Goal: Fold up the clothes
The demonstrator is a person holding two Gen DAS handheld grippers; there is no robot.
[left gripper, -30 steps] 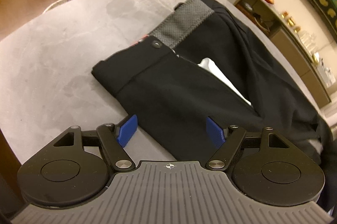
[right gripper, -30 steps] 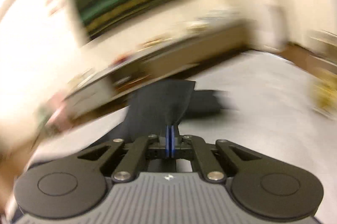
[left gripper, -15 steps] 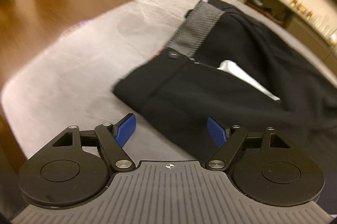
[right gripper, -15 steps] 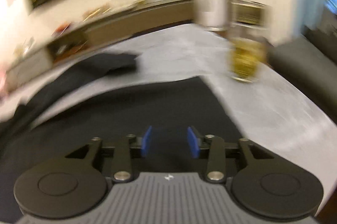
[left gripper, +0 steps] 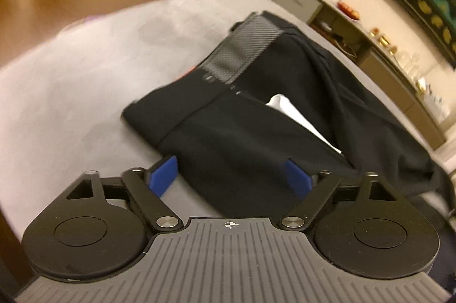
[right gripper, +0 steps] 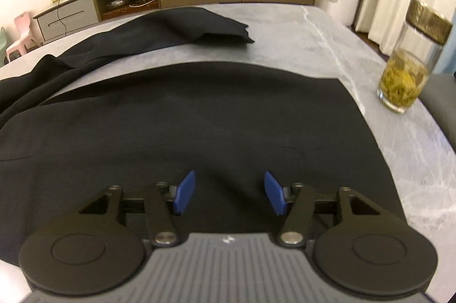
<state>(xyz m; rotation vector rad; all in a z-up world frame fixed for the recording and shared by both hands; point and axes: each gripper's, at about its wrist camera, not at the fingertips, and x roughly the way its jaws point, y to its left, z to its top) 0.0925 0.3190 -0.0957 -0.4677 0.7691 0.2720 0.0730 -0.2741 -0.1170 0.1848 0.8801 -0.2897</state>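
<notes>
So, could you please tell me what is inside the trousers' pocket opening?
White lining shows in the slit of the black trousers. Whether the pocket holds anything cannot be seen: the cloth covers the rest.

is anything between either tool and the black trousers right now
Nothing visible. The left tool is open right over the trousers' waist end, and the right tool is open over the near leg. The glass jar stands on the table off to the side, clear of the cloth.
</notes>
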